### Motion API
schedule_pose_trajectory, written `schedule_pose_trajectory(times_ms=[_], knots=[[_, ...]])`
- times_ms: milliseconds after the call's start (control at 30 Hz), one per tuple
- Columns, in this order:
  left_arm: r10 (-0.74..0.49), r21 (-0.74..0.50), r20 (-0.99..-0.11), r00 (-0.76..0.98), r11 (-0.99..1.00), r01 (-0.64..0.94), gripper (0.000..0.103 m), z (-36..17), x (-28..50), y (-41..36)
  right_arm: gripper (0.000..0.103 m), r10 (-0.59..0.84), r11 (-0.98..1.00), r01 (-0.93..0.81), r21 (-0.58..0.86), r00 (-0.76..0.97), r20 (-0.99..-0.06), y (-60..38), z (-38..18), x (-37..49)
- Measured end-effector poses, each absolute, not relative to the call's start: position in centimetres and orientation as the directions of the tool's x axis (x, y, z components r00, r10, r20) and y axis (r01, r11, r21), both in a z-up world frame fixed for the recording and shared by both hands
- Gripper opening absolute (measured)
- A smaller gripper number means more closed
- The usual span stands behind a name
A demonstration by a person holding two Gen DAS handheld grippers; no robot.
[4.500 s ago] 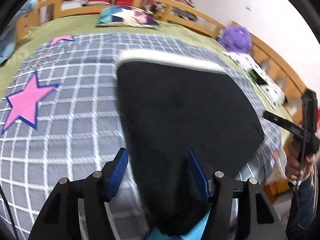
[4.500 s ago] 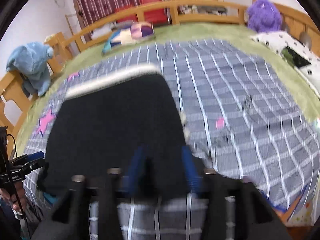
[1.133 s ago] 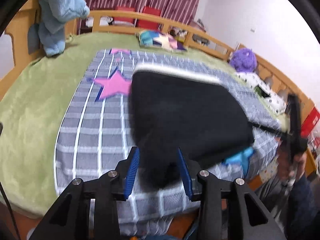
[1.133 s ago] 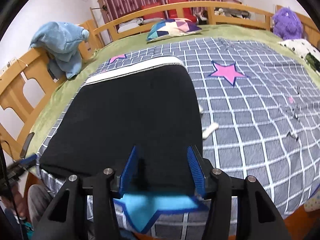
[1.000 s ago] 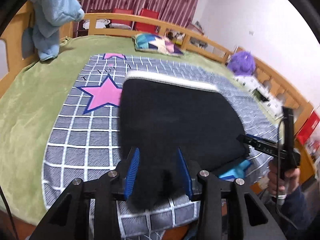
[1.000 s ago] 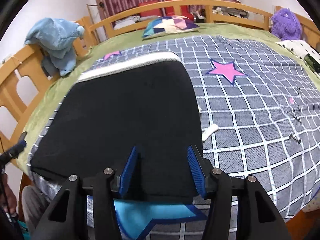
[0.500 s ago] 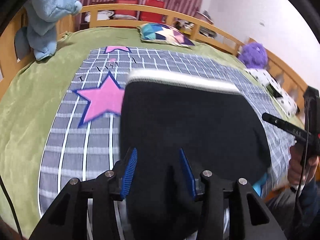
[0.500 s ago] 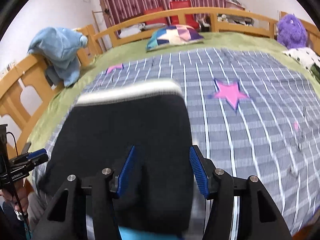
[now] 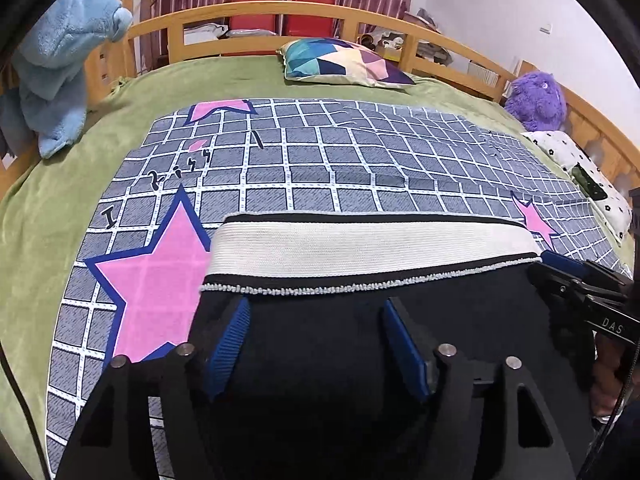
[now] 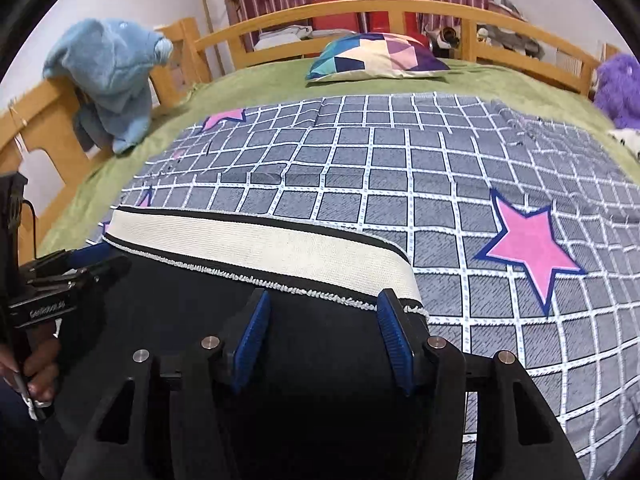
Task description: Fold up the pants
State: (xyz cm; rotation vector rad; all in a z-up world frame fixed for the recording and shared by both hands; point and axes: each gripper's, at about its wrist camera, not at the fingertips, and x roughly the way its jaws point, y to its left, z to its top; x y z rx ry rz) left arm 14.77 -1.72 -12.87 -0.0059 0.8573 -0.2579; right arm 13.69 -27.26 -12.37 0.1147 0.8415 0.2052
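Note:
Black pants (image 9: 340, 344) with a wide white waistband (image 9: 360, 248) lie on the grey checked blanket; the waistband faces away from me. My left gripper (image 9: 316, 328) has black cloth between its blue pads, jaws spread wide, close behind the waistband. My right gripper (image 10: 320, 324) stands the same way near the waistband's (image 10: 260, 248) right end, black cloth (image 10: 312, 380) between its pads. Whether either pinches the cloth is unclear. Each gripper shows at the other view's edge: the right one (image 9: 580, 296), the left one (image 10: 60, 280).
The checked blanket (image 9: 360, 152) with pink stars (image 10: 528, 248) covers a green bedspread (image 9: 48, 216). A patterned pillow (image 9: 344, 64) lies at the far end. A blue plush (image 10: 112, 72) hangs on the wooden rail; a purple plush (image 9: 536, 100) sits at right.
Both grippers have moved forward over the pants toward the waistband, carrying black cloth with them. The waistband is now close in front of both pairs of pads.

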Motion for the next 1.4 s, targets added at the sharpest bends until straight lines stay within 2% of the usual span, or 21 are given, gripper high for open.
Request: schedule_pose_trajectory(times_ms=[333, 533, 667, 900, 1000, 1067, 1167, 1400], knots=[[-0.209, -0.127, -0.782, 0.587, 0.976, 0.178, 0.067, -12.5, 13.1, -0.9, 0.056, 0.174, 0.985, -0.102, 0.142, 0.663, -0.728, -26.9, -12.2, 12.2], [-0.213, -0.138, -0.788, 0.578, 0.975, 0.172, 0.067, -12.8, 8.4, 0.1, 0.066, 0.135, 0.990, -0.065, 0.123, 0.655, -0.743, -27.2, -12.2, 8.6], [-0.231, -0.157, -0.789, 0.569, 0.972, 0.178, 0.067, -13.0, 5.6, 0.3, 0.067, 0.147, 0.987, -0.044, 0.155, 0.642, -0.753, -28.0, -12.6, 5.7], [-0.193, -0.104, -0.797, 0.572, 0.977, 0.185, 0.068, -13.0, 0.8, 0.6, 0.067, 0.188, 0.968, 0.017, 0.248, 0.603, -0.775, -29.5, -12.6, 0.4], [-0.189, -0.117, -0.825, 0.533, 0.979, 0.166, 0.068, -12.1, -0.6, 0.9, 0.067, 0.166, 0.974, 0.032, 0.223, 0.569, -0.805, -28.9, -12.6, -1.4], [-0.187, -0.129, -0.837, 0.514, 0.981, 0.147, 0.068, -11.6, -1.3, 1.1, 0.067, 0.124, 0.985, 0.032, 0.172, 0.565, -0.816, -28.0, -12.0, -2.4], [-0.199, -0.148, -0.834, 0.515, 0.979, 0.139, 0.068, -10.2, -2.5, 1.3, 0.062, 0.106, 0.989, 0.020, 0.143, 0.572, -0.813, -27.0, -10.0, -4.0], [-0.181, -0.121, -0.751, 0.636, 0.983, 0.137, 0.070, -4.4, -6.0, 1.2, 0.063, 0.077, 0.986, 0.056, 0.155, 0.674, -0.734, -26.6, -3.4, -8.2]])
